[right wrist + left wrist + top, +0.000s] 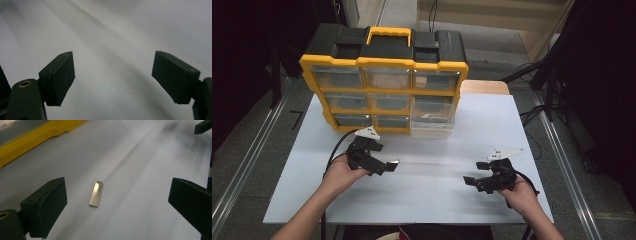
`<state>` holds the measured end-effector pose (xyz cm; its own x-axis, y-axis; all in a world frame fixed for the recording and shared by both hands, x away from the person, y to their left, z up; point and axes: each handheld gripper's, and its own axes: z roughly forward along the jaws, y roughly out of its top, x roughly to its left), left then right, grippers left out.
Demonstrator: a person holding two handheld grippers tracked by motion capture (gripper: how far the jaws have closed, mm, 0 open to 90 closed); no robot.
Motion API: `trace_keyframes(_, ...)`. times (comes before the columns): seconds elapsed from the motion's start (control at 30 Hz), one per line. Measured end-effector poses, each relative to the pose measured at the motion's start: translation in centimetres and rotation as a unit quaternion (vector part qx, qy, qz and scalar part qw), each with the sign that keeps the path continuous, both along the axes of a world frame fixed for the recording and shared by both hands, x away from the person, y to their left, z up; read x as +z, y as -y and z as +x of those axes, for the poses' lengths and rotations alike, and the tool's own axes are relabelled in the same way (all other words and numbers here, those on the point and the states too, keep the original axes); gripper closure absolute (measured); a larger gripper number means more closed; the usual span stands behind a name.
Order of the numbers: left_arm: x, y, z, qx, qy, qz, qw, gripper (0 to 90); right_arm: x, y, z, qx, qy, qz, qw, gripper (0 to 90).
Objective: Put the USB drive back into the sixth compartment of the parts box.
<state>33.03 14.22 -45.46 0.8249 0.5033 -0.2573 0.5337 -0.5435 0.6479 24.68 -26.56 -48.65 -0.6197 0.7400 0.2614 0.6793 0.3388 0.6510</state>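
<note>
Drawers of a yellow organizer [384, 80] stand at the table's [512, 130] far side. Left gripper [117, 200], jaws spread wide, hovers over a small metal piece [96, 194] lying flat between them. Right gripper [112, 77], near right, also gapes, holding nothing.

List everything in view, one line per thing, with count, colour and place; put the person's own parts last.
Organiser case: 1, yellow and black with a yellow handle, standing at the far left-centre of the table.
Drawers: clear; I can tell about eight in the case front; the lower right one is pulled out a little.
Metal piece: 1, small, flat, silvery, lying on the table between the left gripper's jaws.
Table: 1, white top.
Left gripper: 1, black, open, near left of the table.
Right gripper: 1, black, open over bare table, near right.
Hands: 2, left hand and right hand, each holding a gripper.
</note>
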Motion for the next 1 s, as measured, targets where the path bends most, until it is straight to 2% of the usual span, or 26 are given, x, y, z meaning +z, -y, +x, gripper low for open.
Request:
trace_keyframes(0.4, -0.3, 2.0, 1.0, -0.007, 0.003, 0.01, 0.9999, 4.9, 0.1, 0.0, 0.0, 0.001, 0.001, -0.001, 1.0, 16.8)
trace_keyframes(0.57, -0.7, 2.2, 1.1, -0.007, 0.001, 0.025, 0.9997, 4.9, 0.0, 0.1, 0.0, 0.001, 0.002, -0.001, 1.0, 16.8)
trace_keyframes(0.73, -1.0, 2.1, 1.2, -0.007, -0.01, 0.016, 0.9998, 5.2, 0.1, 0.0, -0.1, 0.001, 0.001, -0.002, 1.0, 16.8)
trace_keyframes(0.87, -1.4, 2.1, 1.2, -0.007, -0.008, 0.032, 0.9994, 7.5, 0.1, 0.0, -0.1, 0.001, 0.001, -0.002, 1.0, 16.7)
trace_keyframes(1.0, -1.7, 2.2, 1.0, -0.01, 0.003, 0.044, 0.999, 7.5, 0.1, 0.0, -0.1, 0.001, 0.001, -0.002, 1.0, 16.8)
